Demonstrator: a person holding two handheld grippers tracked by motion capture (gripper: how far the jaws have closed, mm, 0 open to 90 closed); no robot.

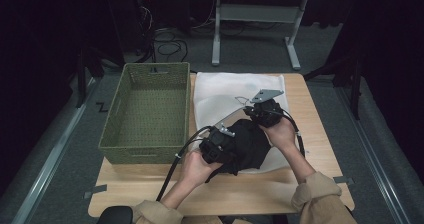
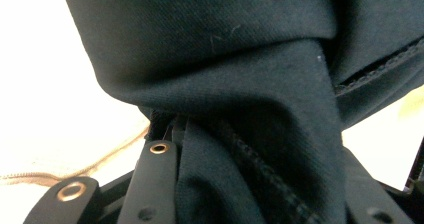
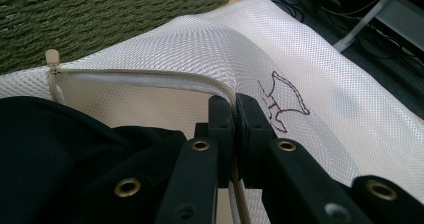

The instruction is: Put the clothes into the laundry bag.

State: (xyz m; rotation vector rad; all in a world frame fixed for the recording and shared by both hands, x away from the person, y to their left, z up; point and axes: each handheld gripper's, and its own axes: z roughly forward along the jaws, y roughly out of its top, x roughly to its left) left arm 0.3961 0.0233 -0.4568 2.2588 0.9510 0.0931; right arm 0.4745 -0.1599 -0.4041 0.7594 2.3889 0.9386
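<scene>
A black garment [image 1: 246, 146] of soft twill fabric with stitched hems is lying bunched on the white mesh laundry bag [image 1: 225, 91], toward the front right part of the tabletop [image 1: 320, 154], beside the green woven basket [image 1: 145, 114] that is sitting along the table's left edge. In the left gripper view the dark cloth [image 2: 240, 84] is draping in thick folds over and between the jaws, so the left gripper [image 1: 216, 145] is clamping the garment. The person's left hand [image 1: 195, 166] is holding that gripper low at the garment's near left side. The right hand [image 1: 281, 133] is holding the right gripper [image 1: 262, 111] at the garment's far side, its jaws pointing toward the basket. In the right gripper view the right gripper [image 3: 234, 115] is pinching the bag's zippered rim [image 3: 150, 76], jaws almost together. A small dark red outline drawing [image 3: 282, 101] is showing on the mesh [image 3: 320, 69]; there is no writing I can read.
</scene>
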